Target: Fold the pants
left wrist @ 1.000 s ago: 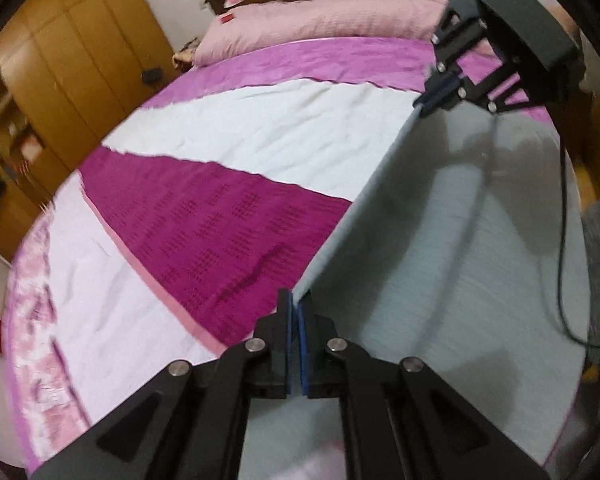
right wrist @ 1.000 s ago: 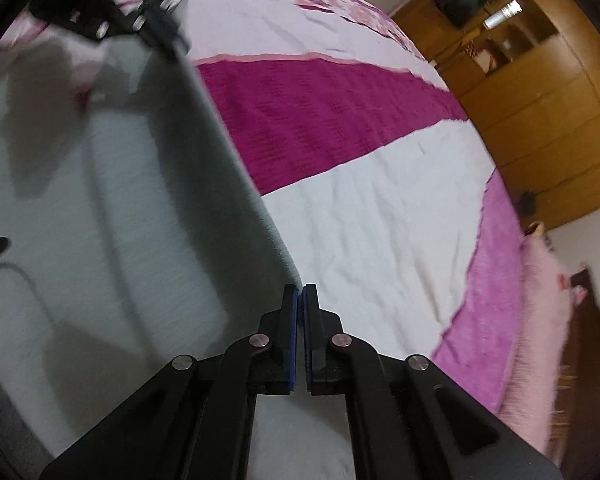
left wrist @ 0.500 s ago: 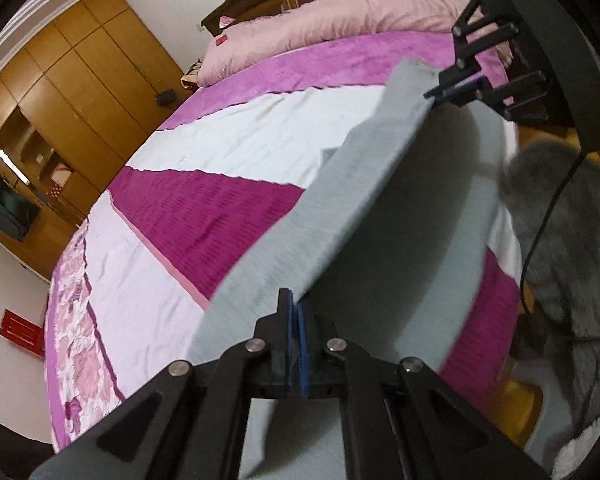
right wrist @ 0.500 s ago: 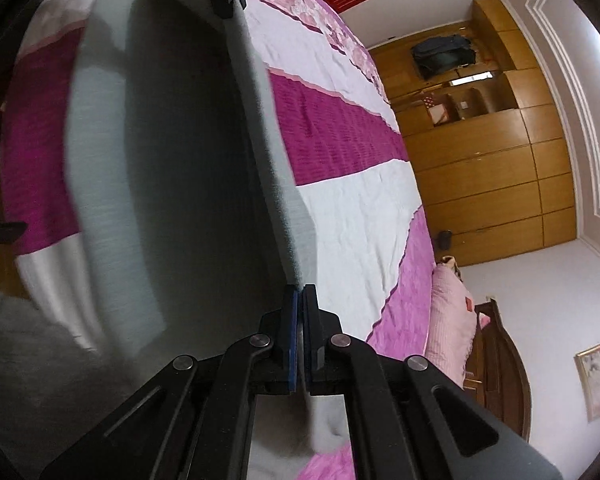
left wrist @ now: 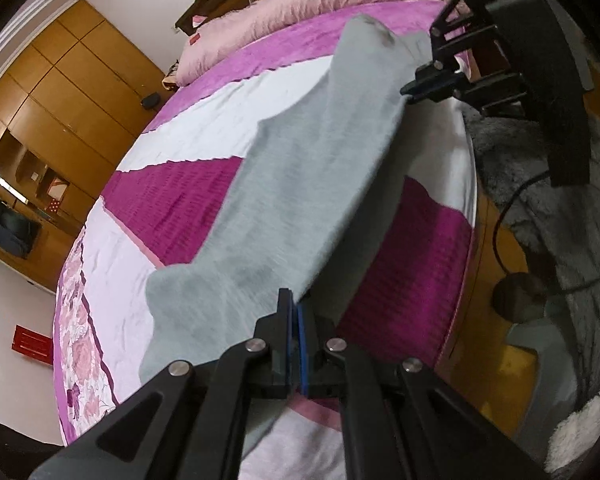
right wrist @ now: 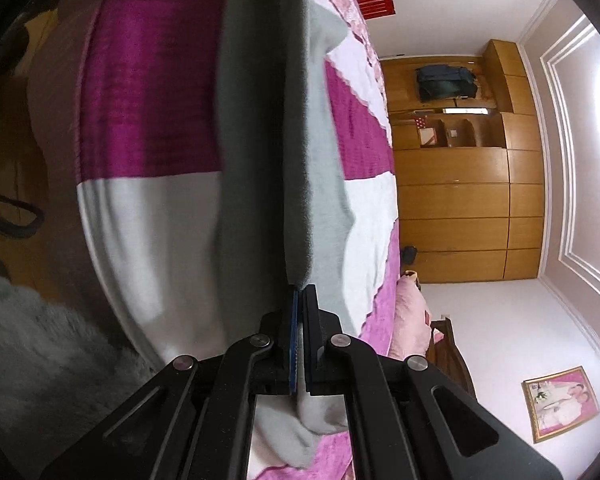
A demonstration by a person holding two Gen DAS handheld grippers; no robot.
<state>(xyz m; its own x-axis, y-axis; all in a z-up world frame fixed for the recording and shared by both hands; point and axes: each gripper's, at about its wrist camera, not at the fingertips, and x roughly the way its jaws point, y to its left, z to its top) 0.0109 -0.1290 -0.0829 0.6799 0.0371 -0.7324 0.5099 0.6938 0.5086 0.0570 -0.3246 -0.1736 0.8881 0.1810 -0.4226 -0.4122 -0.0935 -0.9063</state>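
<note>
With the left gripper (left wrist: 294, 344) and right gripper (left wrist: 414, 90) each clamped on an edge of the grey pants (left wrist: 300, 184), stretched above the bed (left wrist: 188, 196) mid-frame, uneven lowering could leave the fold skewed or bunched.

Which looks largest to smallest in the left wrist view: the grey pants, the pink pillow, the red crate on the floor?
1. grey pants, filling the middle of the frame, though nearest the camera
2. pink pillow, far across the bed
3. red crate, small by the wall
</note>
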